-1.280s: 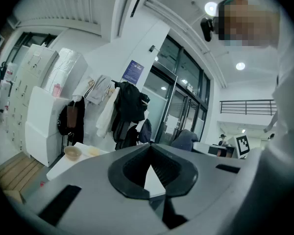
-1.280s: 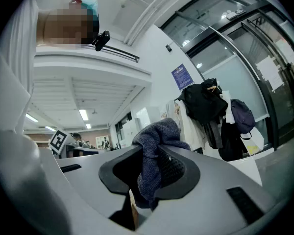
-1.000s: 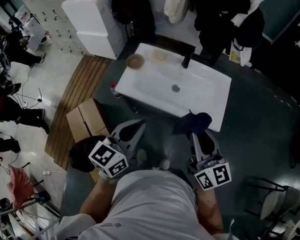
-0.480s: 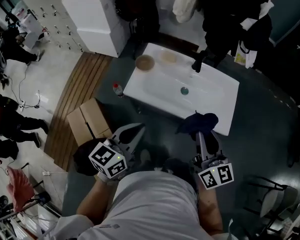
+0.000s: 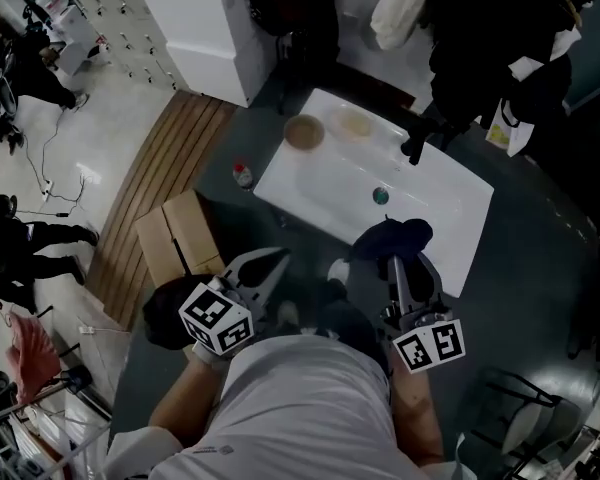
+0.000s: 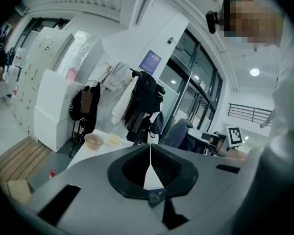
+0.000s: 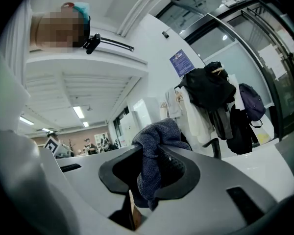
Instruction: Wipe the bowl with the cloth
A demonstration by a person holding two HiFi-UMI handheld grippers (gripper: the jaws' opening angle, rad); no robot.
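**Cloth in the grip, bowl well across the sink**

The white rectangular sink lies ahead of both tools. The right hand-held gripper is clamped on a bunched, dark blue knitted cloth, which hides its jaw tips from above. The left hand-held gripper is closed on nothing. The round tan bowl sits at the sink's far left corner, well apart from both.

The sink lies ahead of both grippers. The bowl sits on its far left corner, well ahead of the left gripper, with a dish just right of it. The cloth sits between the right gripper's jaws, over the sink's near edge. A cardboard box lies left of the left gripper.
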